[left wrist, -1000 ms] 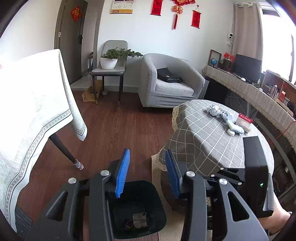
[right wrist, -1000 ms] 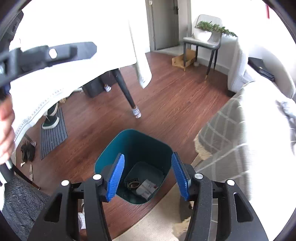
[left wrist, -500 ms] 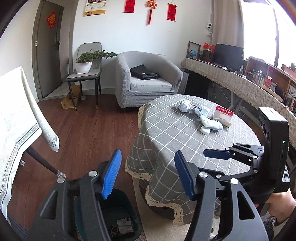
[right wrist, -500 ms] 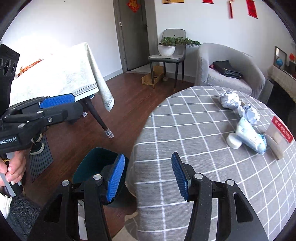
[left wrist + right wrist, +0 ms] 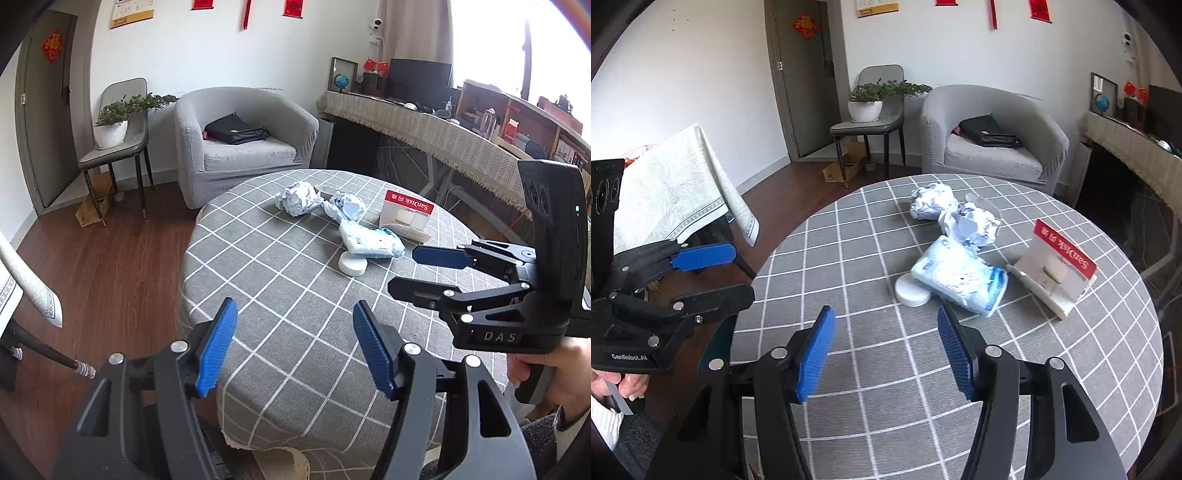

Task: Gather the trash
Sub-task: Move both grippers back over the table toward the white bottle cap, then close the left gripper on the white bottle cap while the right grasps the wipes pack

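Both tongs spread apart, empty: left gripper [image 5: 291, 347], right gripper [image 5: 886, 354]. Trash uncollected on round table [image 5: 827, 402]: 2 paper wads [image 5: 955, 212], tissue pack [image 5: 960, 275], white disc [image 5: 910, 291], SanDisk pkg [image 5: 1056, 271]. Looks mid-task, w/ five pcs left.

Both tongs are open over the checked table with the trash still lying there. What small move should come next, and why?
Probably ease the right tongs forward and down toward the blue-white packet. They are open, hold nothing, and the packet lies nearest ahead of them on the table, leaning on the white disc. The left tongs are also open and empty, but farther from it.
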Demonstrator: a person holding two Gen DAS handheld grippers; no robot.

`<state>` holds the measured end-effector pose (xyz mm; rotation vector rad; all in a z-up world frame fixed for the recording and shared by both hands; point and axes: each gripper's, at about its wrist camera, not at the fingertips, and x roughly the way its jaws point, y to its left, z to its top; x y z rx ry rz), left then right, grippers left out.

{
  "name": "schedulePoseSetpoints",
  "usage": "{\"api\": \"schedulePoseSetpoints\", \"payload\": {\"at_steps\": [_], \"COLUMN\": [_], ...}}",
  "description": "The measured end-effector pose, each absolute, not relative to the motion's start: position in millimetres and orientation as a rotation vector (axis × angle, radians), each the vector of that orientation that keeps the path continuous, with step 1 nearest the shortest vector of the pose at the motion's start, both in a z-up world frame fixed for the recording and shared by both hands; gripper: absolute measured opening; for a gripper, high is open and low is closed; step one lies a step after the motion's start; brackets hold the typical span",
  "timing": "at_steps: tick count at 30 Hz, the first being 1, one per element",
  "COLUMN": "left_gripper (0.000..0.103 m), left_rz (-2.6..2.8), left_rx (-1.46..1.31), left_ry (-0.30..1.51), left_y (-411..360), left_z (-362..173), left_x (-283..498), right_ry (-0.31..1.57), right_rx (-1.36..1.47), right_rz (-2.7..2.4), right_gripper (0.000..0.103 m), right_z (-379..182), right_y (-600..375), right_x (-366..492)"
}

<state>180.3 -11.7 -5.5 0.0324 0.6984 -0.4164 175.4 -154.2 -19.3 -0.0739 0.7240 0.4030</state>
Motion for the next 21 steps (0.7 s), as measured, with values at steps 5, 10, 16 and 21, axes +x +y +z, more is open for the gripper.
{"api": "schedulePoseSetpoints", "payload": {"at_steps": [5, 10, 16, 21], "left_gripper": [0.068, 0.068, 0.064, 0.058], "left_rz": [-0.455, -0.503, -0.534, -0.522], "left_rx": [0.047, 0.063, 0.108, 0.117], "left_ry": [0.734, 0.773, 0.808, 0.828], "left_y": [-41, -64, -90, -101], "left_z": [-17, -30, -42, -46], "left_x": [206, 226, 240, 254], "right_ry": [0.736, 0.763, 0.796, 0.821], "right_rx": [-0.036, 0.039, 0.109, 0.114], "right_rz": [0.370, 0.365, 0.368, 0.376], "right_gripper": [0.066, 0.074, 0.075, 0.076], "right_z": [-17, -19, -22, -26], "right_y": [-184, -209, -229, -235], "right_x": [191, 204, 216, 221]}}
